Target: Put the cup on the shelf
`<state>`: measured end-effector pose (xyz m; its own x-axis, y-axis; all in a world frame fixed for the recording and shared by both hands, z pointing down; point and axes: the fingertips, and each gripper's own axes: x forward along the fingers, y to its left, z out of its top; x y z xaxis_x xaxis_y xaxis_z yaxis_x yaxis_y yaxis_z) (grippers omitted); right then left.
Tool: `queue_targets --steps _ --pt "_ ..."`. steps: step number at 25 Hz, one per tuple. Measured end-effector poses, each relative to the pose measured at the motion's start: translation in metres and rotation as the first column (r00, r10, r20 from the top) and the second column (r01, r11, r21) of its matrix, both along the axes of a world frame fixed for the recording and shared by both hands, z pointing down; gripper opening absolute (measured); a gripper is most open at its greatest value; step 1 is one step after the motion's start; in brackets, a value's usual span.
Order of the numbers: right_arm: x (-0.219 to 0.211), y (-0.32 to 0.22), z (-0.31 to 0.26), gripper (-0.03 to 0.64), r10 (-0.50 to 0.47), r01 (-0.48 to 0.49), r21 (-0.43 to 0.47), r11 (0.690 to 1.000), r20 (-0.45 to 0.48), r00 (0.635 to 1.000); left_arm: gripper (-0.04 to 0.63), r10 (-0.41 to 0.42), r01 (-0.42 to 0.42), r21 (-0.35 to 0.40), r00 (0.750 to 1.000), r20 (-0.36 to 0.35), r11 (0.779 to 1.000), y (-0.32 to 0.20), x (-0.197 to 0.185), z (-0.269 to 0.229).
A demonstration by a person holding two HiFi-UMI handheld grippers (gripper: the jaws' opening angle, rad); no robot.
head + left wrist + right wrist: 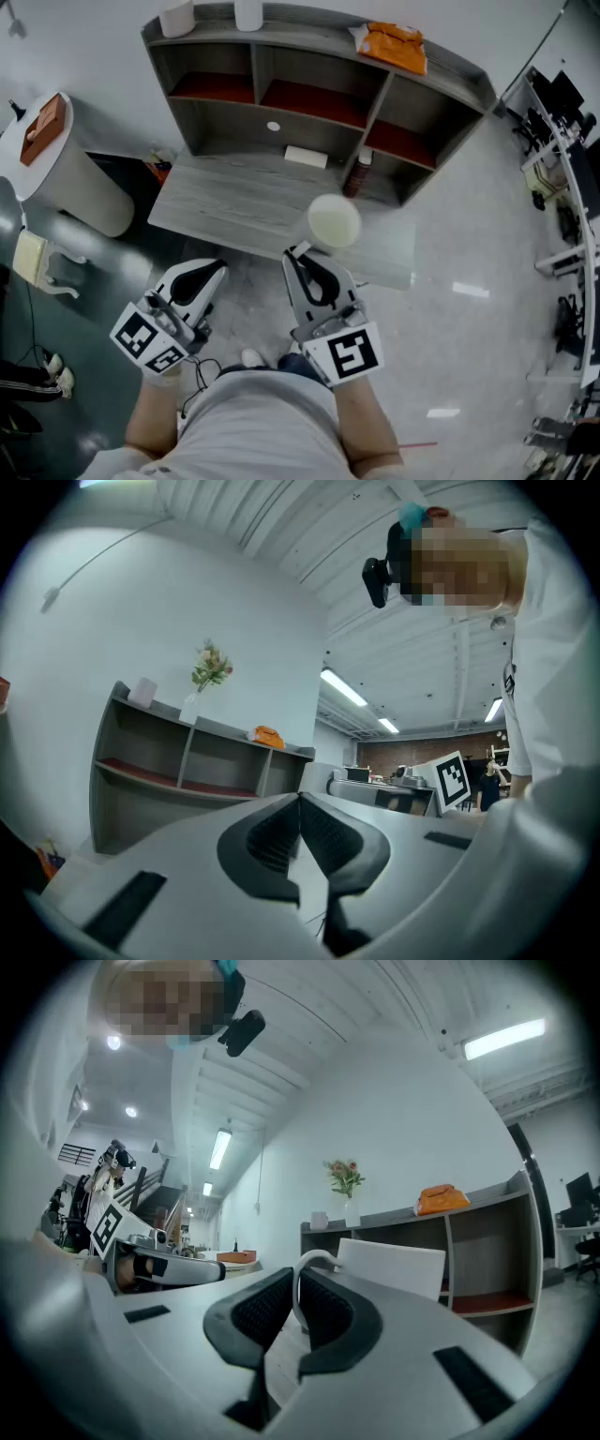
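Nearest, the left tongs point(216, 269) are pressed together on nothing, low and well short of the shelf point(309, 37). To their right, the right tongs point(295, 253) pinch the handle of the white cup point(334, 221). It rides mouth-up just beyond their tips, above the worktop point(225, 202), in front of the shelf's right bays. The right hand likely carries it straight ahead.

Grey wooden shelf unit point(319, 56) behind grey table point(225, 202); orange bag point(396, 45) on shelf top, right end; white cup point(334, 221) at table's front right, flat white box point(306, 157) behind it.
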<state>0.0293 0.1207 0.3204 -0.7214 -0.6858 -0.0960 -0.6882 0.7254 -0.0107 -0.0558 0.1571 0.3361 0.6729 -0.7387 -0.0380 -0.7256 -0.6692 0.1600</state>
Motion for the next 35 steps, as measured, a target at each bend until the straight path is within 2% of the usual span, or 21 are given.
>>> queue_targets --steps 12,19,28,35 --pt "0.057 -0.027 -0.004 0.035 -0.064 0.063 0.022 0.998 0.035 0.997 0.015 -0.034 0.034 0.000 0.998 0.044 0.999 -0.030 0.065 0.002" --pt "0.081 -0.049 0.001 0.035 -0.083 0.082 0.016 0.997 0.046 0.996 0.016 -0.058 0.059 -0.014 0.997 0.058 0.998 -0.044 0.087 0.007" --pt "0.077 -0.091 0.008 0.035 -0.063 0.063 0.001 0.998 0.023 0.998 0.015 -0.036 0.037 -0.022 0.999 0.037 0.999 -0.087 0.082 0.014" --pt "0.053 -0.137 0.016 0.035 -0.017 0.018 -0.032 0.999 0.020 1.000 0.017 0.005 -0.005 -0.031 1.000 0.008 1.000 -0.138 0.053 0.017"
